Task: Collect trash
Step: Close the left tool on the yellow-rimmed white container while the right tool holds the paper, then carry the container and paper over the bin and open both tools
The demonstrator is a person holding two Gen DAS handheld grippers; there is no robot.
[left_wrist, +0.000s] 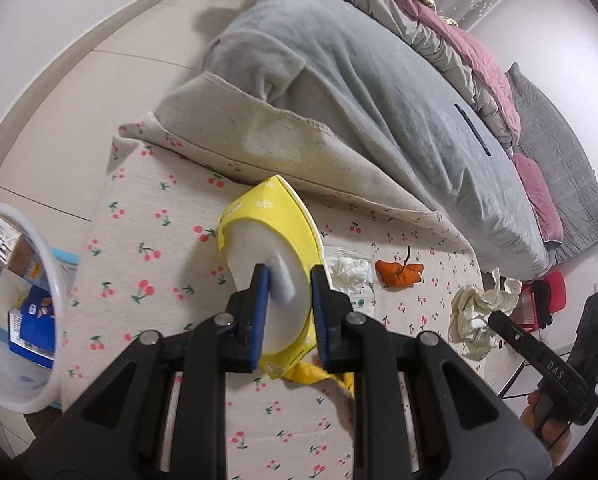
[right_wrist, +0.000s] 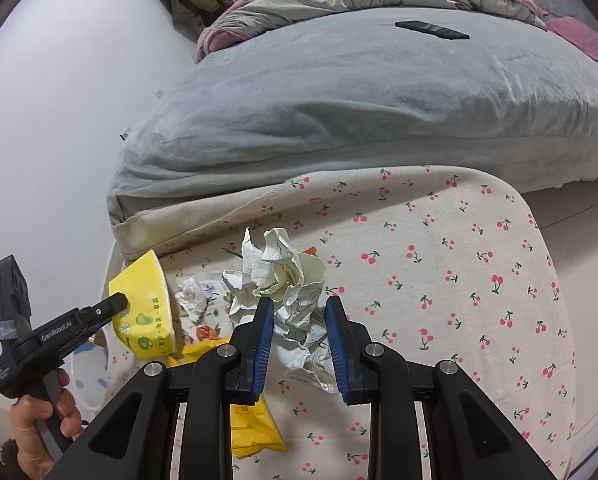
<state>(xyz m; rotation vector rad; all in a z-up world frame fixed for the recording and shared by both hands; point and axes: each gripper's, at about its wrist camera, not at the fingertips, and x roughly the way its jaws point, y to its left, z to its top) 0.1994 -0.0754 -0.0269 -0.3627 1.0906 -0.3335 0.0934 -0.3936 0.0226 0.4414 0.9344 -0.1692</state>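
My left gripper (left_wrist: 289, 280) is shut on a yellow tissue pack (left_wrist: 267, 216) with a white face, its blue pads pressing both sides. In the right wrist view the same pack (right_wrist: 143, 312) hangs tilted above the cherry-print mat (right_wrist: 439, 280). My right gripper (right_wrist: 299, 312) is shut on a crumpled ball of white paper (right_wrist: 283, 272), held over the mat. The left wrist view also shows that paper ball (left_wrist: 475, 312), off to the right. An orange peel (left_wrist: 399, 274) and a clear plastic bag with white tissue (left_wrist: 351, 272) lie on the mat between the two.
A white basin (left_wrist: 61, 280) holding several boxes stands at the left edge of the mat. A flat yellow wrapper (right_wrist: 255, 428) lies under my right gripper. The bed with its grey blanket (right_wrist: 339, 112) borders the mat's far side, a black flat object (right_wrist: 431, 30) on it.
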